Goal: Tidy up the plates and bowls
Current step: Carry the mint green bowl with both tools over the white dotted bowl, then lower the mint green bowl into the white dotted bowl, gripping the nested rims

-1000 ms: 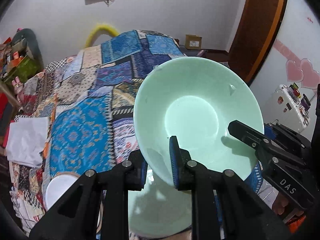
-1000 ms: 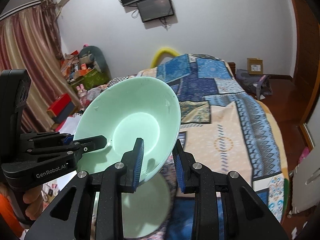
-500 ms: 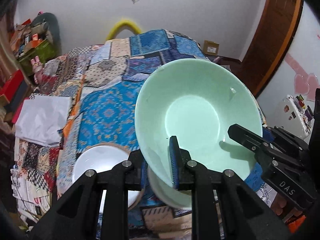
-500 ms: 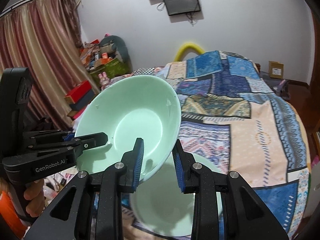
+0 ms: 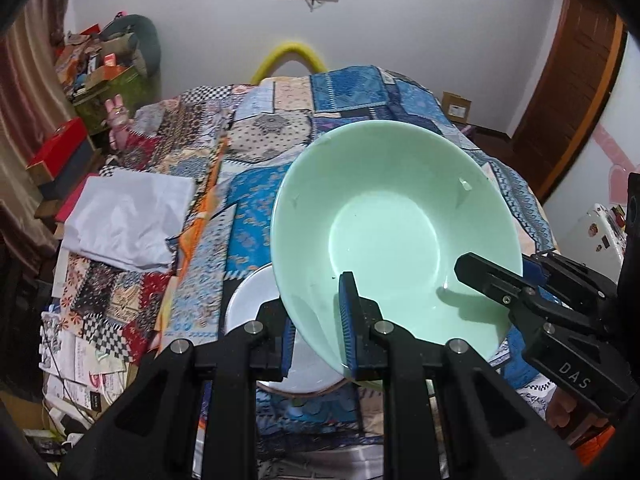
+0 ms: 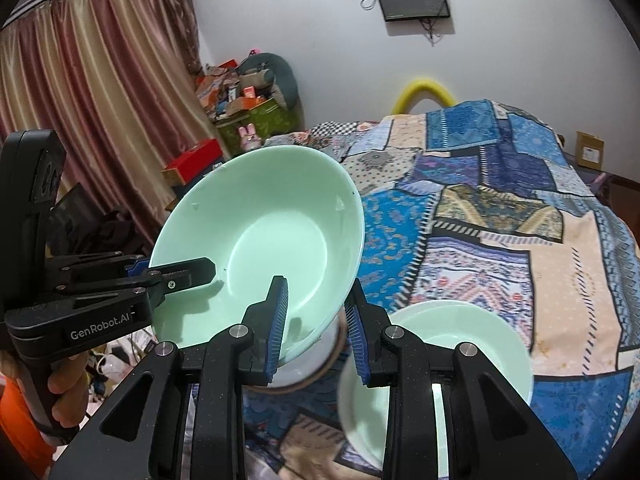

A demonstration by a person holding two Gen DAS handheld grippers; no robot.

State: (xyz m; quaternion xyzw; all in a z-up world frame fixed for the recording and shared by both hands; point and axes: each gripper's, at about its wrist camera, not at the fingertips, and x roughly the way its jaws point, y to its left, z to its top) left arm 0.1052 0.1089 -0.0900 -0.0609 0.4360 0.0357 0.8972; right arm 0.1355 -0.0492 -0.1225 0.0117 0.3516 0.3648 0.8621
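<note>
A mint green bowl (image 5: 392,236) is held in the air over the bed, tilted toward the cameras; it also shows in the right wrist view (image 6: 256,240). My left gripper (image 5: 316,328) is shut on its near rim. My right gripper (image 6: 316,320) is shut on the opposite rim, and it shows in the left wrist view (image 5: 496,280) at the right. Below the bowl a white plate with a brown edge (image 5: 248,304) lies on the bed; it also shows in the right wrist view (image 6: 316,364). A second mint green bowl (image 6: 460,344) sits on the bed to the right.
The bed has a patchwork quilt (image 5: 256,184) (image 6: 500,208). A folded white cloth (image 5: 128,220) lies at its left. Papers and boxes (image 5: 80,352) crowd the floor at left. A curtain (image 6: 92,92) and a cluttered corner (image 6: 248,96) stand behind.
Both grippers carried the held bowl leftward over the bed. The white plate came under the bowl, and the second green bowl shifted to the right in the right wrist view.
</note>
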